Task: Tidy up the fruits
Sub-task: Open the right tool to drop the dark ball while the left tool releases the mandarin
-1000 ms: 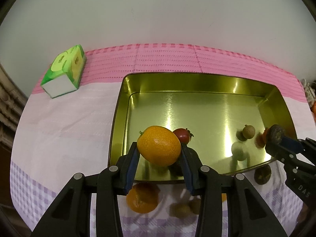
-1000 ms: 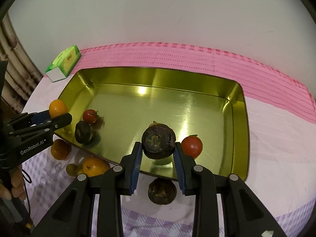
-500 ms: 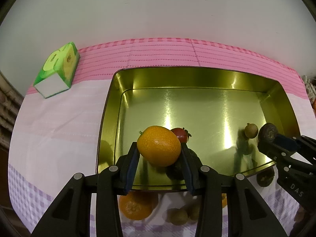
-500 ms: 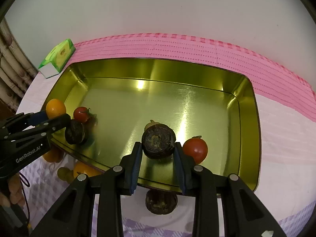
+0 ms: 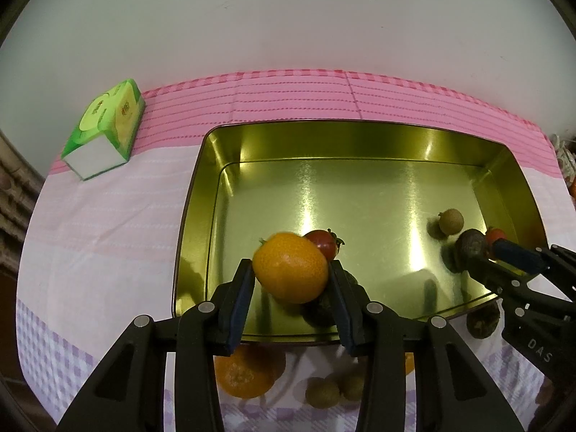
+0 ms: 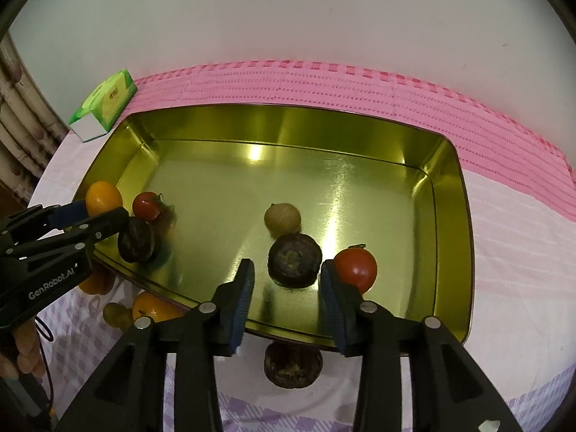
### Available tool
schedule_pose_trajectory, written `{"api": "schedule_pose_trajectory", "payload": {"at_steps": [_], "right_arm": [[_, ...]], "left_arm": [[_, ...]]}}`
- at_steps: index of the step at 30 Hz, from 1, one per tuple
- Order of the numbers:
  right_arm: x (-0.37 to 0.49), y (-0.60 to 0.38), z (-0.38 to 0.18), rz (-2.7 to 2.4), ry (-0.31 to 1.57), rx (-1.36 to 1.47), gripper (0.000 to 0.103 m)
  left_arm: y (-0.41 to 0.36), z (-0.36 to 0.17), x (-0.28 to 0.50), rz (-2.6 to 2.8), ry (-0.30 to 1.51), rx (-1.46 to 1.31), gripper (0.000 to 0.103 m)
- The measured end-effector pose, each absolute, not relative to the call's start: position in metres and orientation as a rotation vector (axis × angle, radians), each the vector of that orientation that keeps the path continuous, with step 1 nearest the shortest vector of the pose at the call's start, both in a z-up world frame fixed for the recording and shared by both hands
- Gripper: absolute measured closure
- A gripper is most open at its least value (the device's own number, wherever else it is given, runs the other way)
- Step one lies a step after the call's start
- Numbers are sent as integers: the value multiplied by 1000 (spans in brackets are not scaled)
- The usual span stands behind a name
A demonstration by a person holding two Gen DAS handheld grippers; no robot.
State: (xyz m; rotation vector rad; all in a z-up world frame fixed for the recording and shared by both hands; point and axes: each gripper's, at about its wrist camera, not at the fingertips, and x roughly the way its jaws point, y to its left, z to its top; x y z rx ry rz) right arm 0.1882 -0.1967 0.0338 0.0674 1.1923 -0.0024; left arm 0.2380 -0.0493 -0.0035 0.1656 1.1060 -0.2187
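Note:
In the left wrist view my left gripper (image 5: 291,267) is shut on an orange (image 5: 289,271) just above the near left part of the gold tray (image 5: 360,140). Its jaws are opening and the orange looks blurred. In the right wrist view my right gripper (image 6: 286,266) is opening. A dark brown round fruit (image 6: 294,261) rests on the tray floor between its pads with a gap on each side. A red tomato (image 6: 356,268) lies right of it and a tan round fruit (image 6: 282,217) behind it. Another tomato (image 5: 322,243) and a dark fruit (image 6: 136,239) lie under the left gripper.
On the cloth before the tray lie an orange (image 5: 248,374), small tan fruits (image 5: 322,392) and a dark fruit (image 6: 291,365). A green tissue box (image 5: 104,133) stands at the back left near the white wall. A person's hand (image 6: 21,356) holds the left gripper.
The right jaws have spread and let go of the dark fruit, which now sits lower on the tray floor. Both grippers came slightly further over the tray. The orange stays between the left pads.

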Motion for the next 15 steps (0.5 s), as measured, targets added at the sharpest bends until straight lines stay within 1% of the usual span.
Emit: {"api": "schedule_pose_trajectory", "payload": {"at_steps": [3, 5, 7, 15], "right_arm": [[186, -197, 37, -4, 1186, 72, 64], [183, -196, 39, -6, 1178, 73, 60], [181, -196, 42, -10, 1171, 65, 54], [165, -198, 55, -23, 1143, 69, 54]], "left_arm": [[-49, -2, 235, -226, 1103, 164, 52], [-50, -1, 232, -225, 1099, 169, 47], [-50, 2, 228, -229, 1093, 167, 41], [-47, 13, 216, -218, 1075, 174, 38]]}}
